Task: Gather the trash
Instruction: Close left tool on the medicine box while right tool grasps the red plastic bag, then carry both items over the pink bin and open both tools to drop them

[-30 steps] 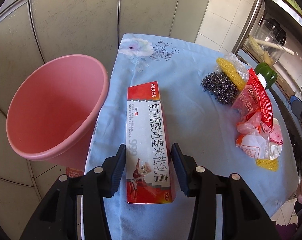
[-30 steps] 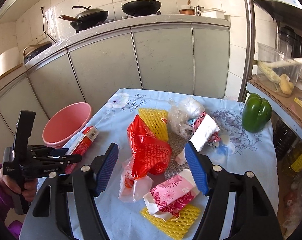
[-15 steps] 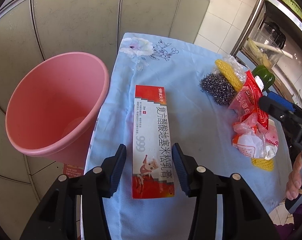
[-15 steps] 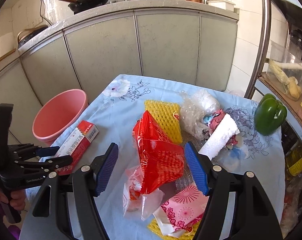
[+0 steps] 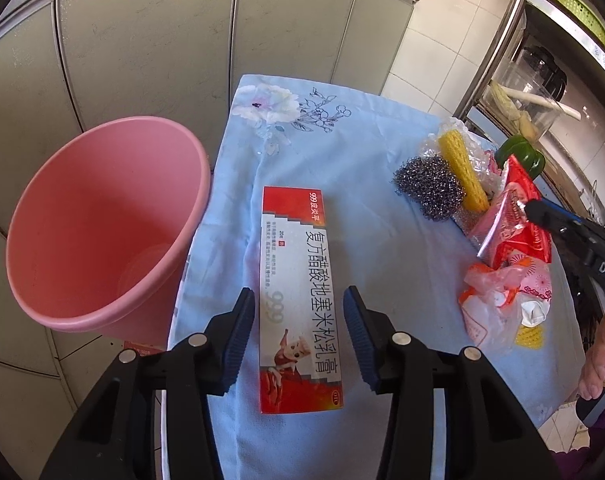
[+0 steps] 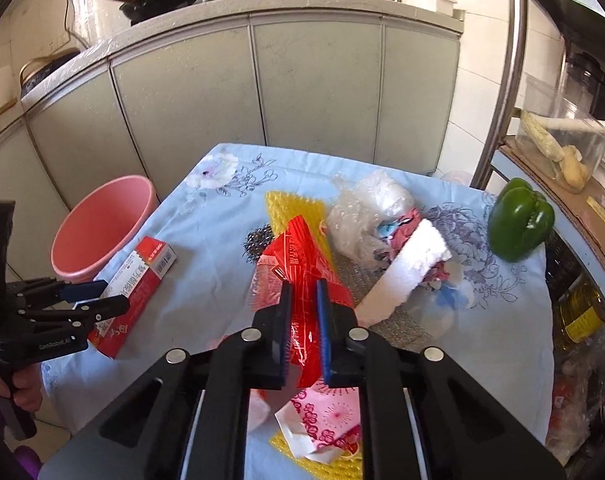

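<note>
Trash sits heaped at the centre of the right wrist view: one red plastic bag [image 6: 302,264] pinched between the closed fingers of the right gripper [image 6: 302,312], one white foam block [image 6: 406,268], one clear bag [image 6: 366,208]. One red medicine box [image 5: 298,292] lies between the spread fingers of the left gripper [image 5: 298,340], untouched. One pink bin [image 5: 102,220] stands at left, one green pepper [image 6: 520,224] at upper right.
</note>
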A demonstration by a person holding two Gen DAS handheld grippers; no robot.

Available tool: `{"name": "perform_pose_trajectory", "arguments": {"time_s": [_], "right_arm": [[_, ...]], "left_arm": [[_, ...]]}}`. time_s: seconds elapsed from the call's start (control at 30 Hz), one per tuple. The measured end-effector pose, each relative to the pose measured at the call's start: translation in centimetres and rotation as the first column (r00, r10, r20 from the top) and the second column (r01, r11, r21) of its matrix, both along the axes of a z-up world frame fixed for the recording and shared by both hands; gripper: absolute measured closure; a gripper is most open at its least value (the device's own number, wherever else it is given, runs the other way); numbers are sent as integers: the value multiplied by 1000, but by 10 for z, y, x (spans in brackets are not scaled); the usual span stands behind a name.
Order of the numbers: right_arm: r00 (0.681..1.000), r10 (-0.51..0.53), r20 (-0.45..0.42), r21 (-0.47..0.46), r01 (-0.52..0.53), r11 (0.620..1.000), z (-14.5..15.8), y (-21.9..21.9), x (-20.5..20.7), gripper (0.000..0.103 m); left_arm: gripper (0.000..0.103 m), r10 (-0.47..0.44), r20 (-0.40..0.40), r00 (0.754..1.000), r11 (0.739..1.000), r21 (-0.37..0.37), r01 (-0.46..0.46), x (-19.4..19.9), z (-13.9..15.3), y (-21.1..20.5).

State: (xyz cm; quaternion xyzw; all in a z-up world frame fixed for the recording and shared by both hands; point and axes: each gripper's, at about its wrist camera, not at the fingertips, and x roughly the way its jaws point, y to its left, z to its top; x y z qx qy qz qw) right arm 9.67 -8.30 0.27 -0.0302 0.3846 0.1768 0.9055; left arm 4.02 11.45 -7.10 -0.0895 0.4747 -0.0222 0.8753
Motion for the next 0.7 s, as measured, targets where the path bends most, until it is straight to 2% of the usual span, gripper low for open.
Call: {"name": "perform_pose_trajectory", "arguments": {"time_s": [0.13, 0.4, 0.53, 0.7], "right_arm": [[999, -29, 36, 36, 27, 999, 16, -12, -7, 92], [991, -43, 126, 73, 34, 997, 49, -10, -14, 92], [989, -23, 145, 110, 6, 994, 63, -3, -9, 92], [987, 52, 151, 141, -74, 987, 71, 26, 6, 92]], "left_arm": [[64, 2, 2, 1000, 1000, -12, -2, 0, -5, 2], [65, 13, 108, 994, 998, -65, -6, -15, 16, 12], [65, 57, 165, 985, 995, -90, -43, -22, 34, 23], [65, 152, 255, 955, 988, -38, -147, -34, 61, 53]]}}
